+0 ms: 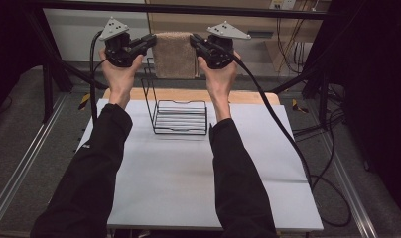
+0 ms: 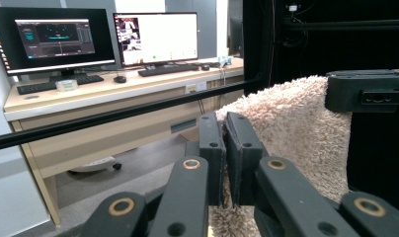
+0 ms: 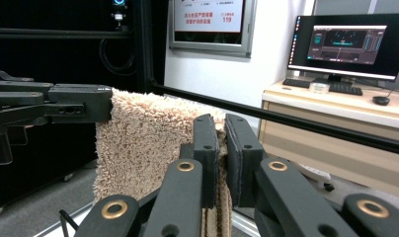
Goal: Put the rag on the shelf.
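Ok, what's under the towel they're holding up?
Below the towel, held between the left gripper and the right gripper, stands a black wire rack on the white table. The towel covers the top of the rack's upright frame.

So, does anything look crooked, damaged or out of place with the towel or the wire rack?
Nothing stands out. The beige fluffy towel hangs straight and level, pinched at its top corners by the left gripper and the right gripper. The black wire rack stands upright on the white table.
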The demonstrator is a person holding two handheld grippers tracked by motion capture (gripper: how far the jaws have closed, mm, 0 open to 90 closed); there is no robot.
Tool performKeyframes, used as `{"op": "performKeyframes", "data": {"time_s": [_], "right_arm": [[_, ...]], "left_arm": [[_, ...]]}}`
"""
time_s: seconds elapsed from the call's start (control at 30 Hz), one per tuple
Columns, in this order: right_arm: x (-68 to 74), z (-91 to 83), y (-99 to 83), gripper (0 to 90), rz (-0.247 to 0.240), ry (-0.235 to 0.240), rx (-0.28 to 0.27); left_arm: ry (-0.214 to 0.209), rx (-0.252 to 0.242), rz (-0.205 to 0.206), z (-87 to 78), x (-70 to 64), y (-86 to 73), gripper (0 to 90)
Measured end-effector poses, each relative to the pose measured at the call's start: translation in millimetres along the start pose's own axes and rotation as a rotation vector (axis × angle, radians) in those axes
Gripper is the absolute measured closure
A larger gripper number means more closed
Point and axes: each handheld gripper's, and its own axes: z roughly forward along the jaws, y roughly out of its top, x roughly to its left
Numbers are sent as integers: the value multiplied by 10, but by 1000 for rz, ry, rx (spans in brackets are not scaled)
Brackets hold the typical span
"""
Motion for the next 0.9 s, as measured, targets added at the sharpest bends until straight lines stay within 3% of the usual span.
{"op": "performKeyframes", "data": {"time_s": [0.53,0.9], "right_arm": [[64,-107,-290,844,15,36,42],[89,-207,-425,842,16,61,68]], "left_arm": [[-52,52,27,-136,-70,-262,858],[-87,51,39,-258,-167,-382,857]]}}
